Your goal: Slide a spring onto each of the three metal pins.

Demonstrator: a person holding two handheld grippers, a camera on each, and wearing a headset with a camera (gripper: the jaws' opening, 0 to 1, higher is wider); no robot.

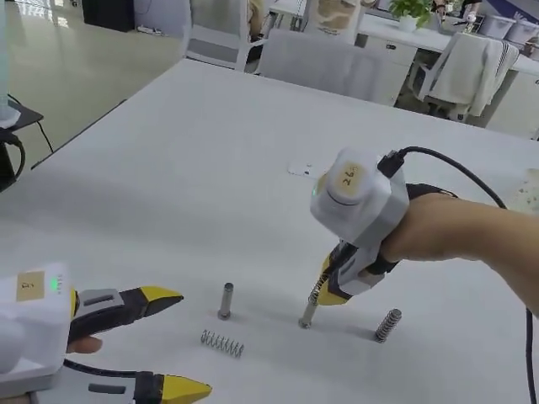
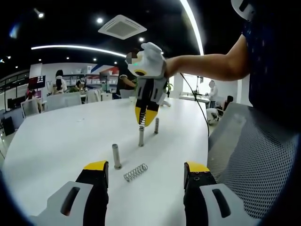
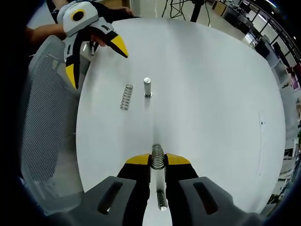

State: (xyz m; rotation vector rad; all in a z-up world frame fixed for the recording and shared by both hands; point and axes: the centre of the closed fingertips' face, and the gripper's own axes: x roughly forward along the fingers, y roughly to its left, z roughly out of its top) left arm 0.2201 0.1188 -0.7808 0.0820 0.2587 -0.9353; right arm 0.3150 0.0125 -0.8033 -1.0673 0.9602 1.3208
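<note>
Right tongs (image 1: 328, 293) pinch a spring (image 3: 158, 157) upright, its lower end at the tip of the middle pin (image 1: 308, 316). It looks lined up that way so the coil can slip straight down. The pin at the right end (image 1: 388, 325) already wears its spring. The third pin (image 1: 226, 300) stands bare on the tabletop (image 1: 210, 185), a loose spring (image 1: 222, 343) lying just beside it. Left tongs (image 1: 194, 343) hover spread, holding nothing, seemingly poised for that one.

Top of middle pin (image 1: 308, 318) hidden by spring (image 1: 317, 291) and right gripper (image 1: 327, 295), left gripper (image 1: 194, 342) cut by bottom edge.
</note>
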